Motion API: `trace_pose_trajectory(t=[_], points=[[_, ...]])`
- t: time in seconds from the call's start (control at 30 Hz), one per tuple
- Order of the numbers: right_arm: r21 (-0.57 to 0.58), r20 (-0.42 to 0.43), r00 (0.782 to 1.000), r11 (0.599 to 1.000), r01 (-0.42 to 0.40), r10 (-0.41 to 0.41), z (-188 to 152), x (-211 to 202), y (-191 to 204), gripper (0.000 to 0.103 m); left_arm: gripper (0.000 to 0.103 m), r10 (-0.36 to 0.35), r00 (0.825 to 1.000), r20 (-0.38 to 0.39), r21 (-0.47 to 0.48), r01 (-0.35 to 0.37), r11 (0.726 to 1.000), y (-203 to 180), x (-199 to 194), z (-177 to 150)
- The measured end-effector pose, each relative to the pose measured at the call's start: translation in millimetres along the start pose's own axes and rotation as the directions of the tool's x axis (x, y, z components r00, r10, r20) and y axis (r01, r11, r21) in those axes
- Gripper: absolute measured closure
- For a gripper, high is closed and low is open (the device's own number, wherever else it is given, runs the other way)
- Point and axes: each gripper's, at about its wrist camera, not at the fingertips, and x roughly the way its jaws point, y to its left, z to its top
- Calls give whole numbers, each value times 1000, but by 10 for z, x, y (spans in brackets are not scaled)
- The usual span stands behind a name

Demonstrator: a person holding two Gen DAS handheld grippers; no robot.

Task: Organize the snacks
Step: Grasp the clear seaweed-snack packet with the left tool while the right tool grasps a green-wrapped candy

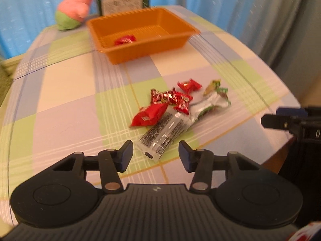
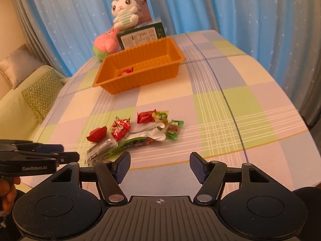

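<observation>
- One red candy (image 2: 125, 72) sits in the orange tray (image 2: 112, 88); the snack pile (image 1: 176, 108) waits mid-table.
- Your left gripper (image 1: 155, 155) and right gripper (image 2: 159, 168) both gape wide, empty.
- Next: drop your left onto the clear bar wrapper (image 1: 160, 138) (nearest), pinch, carry it trayward.

A home, by every sign a living or dining room. Soft blue curtains (image 2: 200, 10) sprinkled with small white stars along the whole far side. To the left, a pale green sofa (image 2: 18, 104) with a grey cushion (image 2: 18, 66) and a green zigzag-patterned one (image 2: 41, 94). In the middle, a table under a pastel checked tablecloth (image 2: 220, 104) in lilac, cream and light green. At the far end, two plush toys: a white rabbit (image 2: 125, 10) perched on a green carton (image 2: 140, 35), and a pink-and-green one (image 2: 105, 44) leaning beside it. Warm indoor lighting, no work benches or shop shelving anywhere.
</observation>
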Motion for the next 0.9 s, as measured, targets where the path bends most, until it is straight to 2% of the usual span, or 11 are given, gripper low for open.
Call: trace_pose_trajectory(t=[0.2,0.3,0.5,0.63,0.73,0.8,0.9], points=[[12,-33,999,1000,7,-6,10,257,-35,38,57,5,1000,-28,122,-2,993,43,346,69],[12,-48,999,1000,7,-7,24,372,-46,38,56,-41,999,-16,167,43,985,65,417,134],[12,-70,997,1000,13,-12,52,541,-67,38,58,-81,995,-61,241,93,966,21,624,224],[9,-76,997,1000,18,-17,72,610,-75,38,61,-99,992,-80,227,115,967,0,738,254],[-1,-80,996,1000,24,-24,80,649,-84,38,64,-87,994,-72,200,100,975,-25,749,253],[-7,-82,996,1000,24,-24,92,675,-96,38,66,-71,995,-68,156,81,984,-18,741,251],[-26,-72,997,999,39,-41,124,723,-124,38,67,-8,998,-58,66,12,998,-12,716,221]])
